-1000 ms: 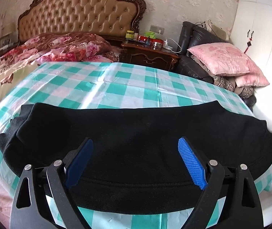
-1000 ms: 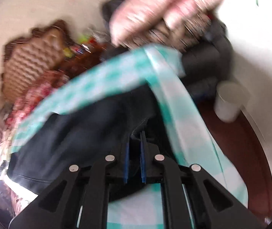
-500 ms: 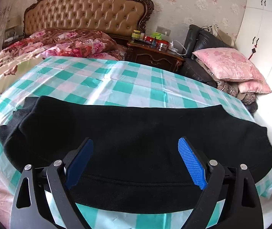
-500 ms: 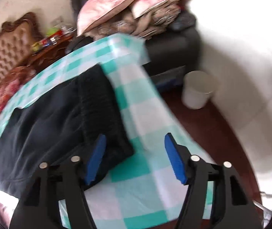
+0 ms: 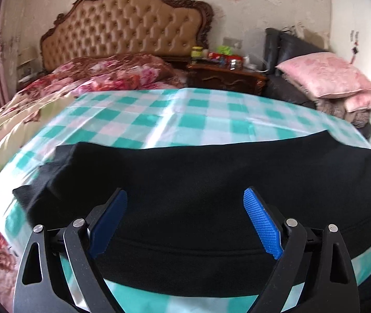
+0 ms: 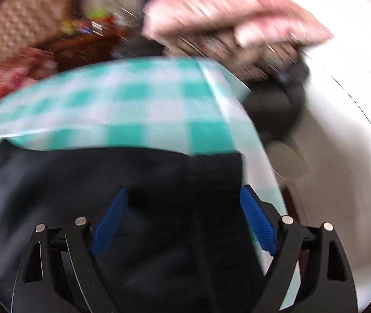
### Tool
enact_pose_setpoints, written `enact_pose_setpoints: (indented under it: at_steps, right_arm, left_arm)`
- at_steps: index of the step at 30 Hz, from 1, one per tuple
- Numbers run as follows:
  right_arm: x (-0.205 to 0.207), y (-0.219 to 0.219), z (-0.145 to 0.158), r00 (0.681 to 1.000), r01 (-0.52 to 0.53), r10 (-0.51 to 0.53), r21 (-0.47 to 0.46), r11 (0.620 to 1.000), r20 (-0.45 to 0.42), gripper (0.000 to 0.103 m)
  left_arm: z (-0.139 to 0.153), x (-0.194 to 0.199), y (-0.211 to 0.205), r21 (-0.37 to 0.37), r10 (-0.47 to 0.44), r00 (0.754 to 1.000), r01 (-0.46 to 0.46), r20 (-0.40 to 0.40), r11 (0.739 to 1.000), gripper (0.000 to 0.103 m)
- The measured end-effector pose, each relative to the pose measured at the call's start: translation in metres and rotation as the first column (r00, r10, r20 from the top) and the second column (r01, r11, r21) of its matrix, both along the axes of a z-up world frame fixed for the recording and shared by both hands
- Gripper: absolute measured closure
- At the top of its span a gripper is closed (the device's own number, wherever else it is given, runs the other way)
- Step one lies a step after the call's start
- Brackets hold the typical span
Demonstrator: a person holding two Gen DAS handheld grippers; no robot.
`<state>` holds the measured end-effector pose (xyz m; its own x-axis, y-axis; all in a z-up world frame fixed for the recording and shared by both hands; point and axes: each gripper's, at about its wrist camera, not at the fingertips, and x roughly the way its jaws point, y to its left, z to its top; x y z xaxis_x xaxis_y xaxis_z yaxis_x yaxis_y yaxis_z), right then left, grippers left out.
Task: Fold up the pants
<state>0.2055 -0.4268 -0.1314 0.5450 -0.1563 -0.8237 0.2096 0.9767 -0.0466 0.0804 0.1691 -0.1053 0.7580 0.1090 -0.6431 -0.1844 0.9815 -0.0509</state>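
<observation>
While both grippers hang over the near side of the bed, the black pants (image 5: 211,182) lie just beyond and beneath their fingertips, stretched crosswise on the teal-and-white checked cloth (image 5: 198,120), long axis running left to right across both views. The left gripper (image 5: 185,221) stands spread wide with nothing between its pads, poised over the middle of the near edge of the fabric. The right gripper (image 6: 183,221) has just been opening; its jaws stand released, straddling the right-hand end of the pants (image 6: 133,195) without pressing on it, so that end lies loose. In my judgement the right hand is the nearer to an end of the garment, and a fold would carry that end leftward along the long axis.

Whether the right end is waistband or cuffs is hard to make out, since the right wrist view is smeared by motion. The near hem is partly hidden behind both gripper frames. Farther off sit a tufted headboard (image 5: 123,26), a floral quilt (image 5: 102,75) and pink pillows (image 5: 326,75).
</observation>
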Motion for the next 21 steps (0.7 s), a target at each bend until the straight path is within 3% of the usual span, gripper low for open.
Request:
enact_pose_setpoints:
  at_steps: [2,5,9,13,15,21]
  right_arm:
    - [-0.001,-0.003,-0.01,0.999,0.03,-0.03,0.032,0.999,0.009,0.012]
    - [-0.004,0.007,-0.01,0.999,0.034,-0.033,-0.049,0.998,0.035,0.009]
    - [-0.004,0.011,-0.011,0.997,0.057,-0.052,-0.096,0.994,0.048,0.007]
    - [-0.006,0.014,-0.009,0.997,0.062,-0.057,-0.112,0.992,0.044,0.005]
    - [-0.007,0.015,-0.009,0.997,0.067,-0.062,-0.122,0.99,0.044,0.004]
    - [-0.008,0.022,-0.01,0.996,0.075,-0.066,-0.184,0.98,0.055,0.002]
  left_arm:
    - [-0.004,0.001,0.016,-0.003,0.066,0.997,-0.066,-0.03,0.998,0.016]
    - [-0.008,0.007,0.03,0.024,0.107,0.992,-0.105,-0.064,0.994,0.017]
    - [-0.012,0.022,0.045,0.078,0.126,0.989,-0.12,-0.077,0.99,0.038]
    - [-0.033,0.045,0.103,-0.018,0.225,0.961,-0.231,-0.162,0.973,0.047]
    - [-0.042,0.053,0.122,-0.056,0.224,0.956,-0.238,-0.192,0.97,0.061]
    - [-0.029,0.054,0.11,-0.004,0.19,0.97,-0.193,-0.155,0.981,0.061]
